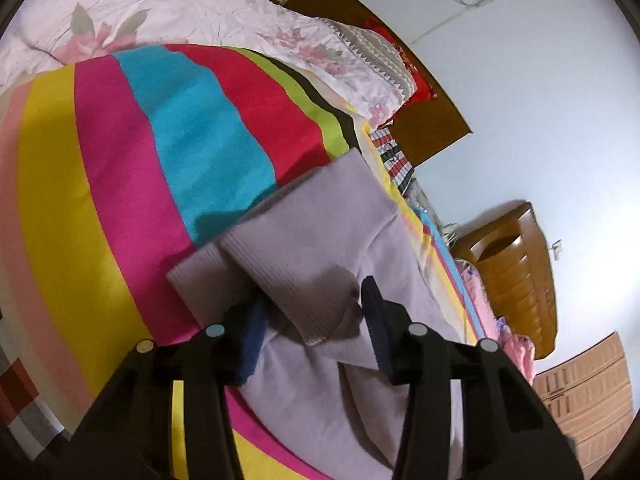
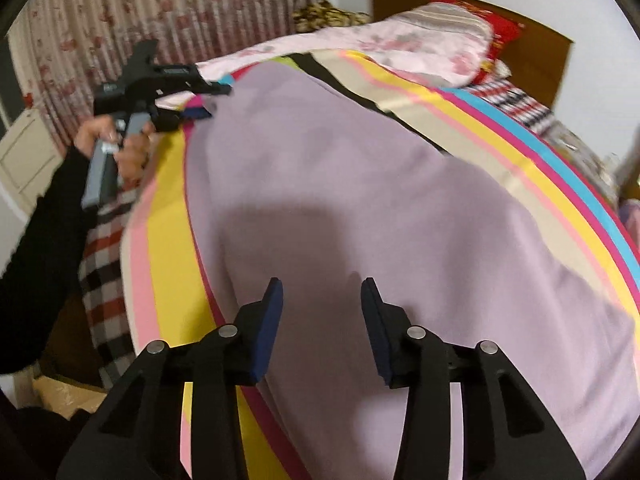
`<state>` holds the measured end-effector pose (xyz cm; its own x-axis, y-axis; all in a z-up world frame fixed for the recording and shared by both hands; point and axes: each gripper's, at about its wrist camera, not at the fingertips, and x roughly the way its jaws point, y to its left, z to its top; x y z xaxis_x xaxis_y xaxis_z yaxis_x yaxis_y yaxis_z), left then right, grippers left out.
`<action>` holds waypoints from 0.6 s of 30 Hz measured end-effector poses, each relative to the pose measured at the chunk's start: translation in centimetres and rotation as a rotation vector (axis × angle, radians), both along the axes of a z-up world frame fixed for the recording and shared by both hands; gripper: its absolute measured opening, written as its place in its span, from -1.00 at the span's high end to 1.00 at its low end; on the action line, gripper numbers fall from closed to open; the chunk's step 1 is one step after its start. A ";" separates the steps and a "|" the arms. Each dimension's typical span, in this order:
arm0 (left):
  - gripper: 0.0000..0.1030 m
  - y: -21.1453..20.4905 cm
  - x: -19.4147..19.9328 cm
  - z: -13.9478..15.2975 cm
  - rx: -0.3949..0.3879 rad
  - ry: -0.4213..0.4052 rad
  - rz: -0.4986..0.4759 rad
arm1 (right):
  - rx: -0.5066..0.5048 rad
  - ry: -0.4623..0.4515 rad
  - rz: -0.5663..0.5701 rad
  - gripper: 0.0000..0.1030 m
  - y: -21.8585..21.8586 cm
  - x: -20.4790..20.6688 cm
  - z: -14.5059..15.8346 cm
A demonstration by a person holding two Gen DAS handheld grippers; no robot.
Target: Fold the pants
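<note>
Mid-fold: my left gripper [image 1: 316, 312], fingers spread, straddles the lilac pants' [image 2: 360, 200] ribbed cuffs [image 1: 280, 276]; right gripper [image 2: 322, 320] hovers open, gripping nothing; next, pinch cuffs.

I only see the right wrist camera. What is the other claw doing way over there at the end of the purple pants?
Observer: The left claw is open, and a ribbed cuff of the pants lies between its fingers.
Operator: Is only one leg there?
Observer: No, two. That cuff overlaps the second cuff beside it.
Operator: What's past the bed on that side?
Observer: A wooden chest of drawers.
</note>
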<state>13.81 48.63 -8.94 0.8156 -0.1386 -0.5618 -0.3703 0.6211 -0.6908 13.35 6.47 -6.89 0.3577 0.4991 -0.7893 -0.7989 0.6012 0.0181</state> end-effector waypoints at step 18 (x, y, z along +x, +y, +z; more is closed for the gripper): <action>0.61 -1.5 0.5 1.8 0.118 0.047 0.022 | -0.018 -0.083 0.097 0.54 -1.7 -4.1 -1.4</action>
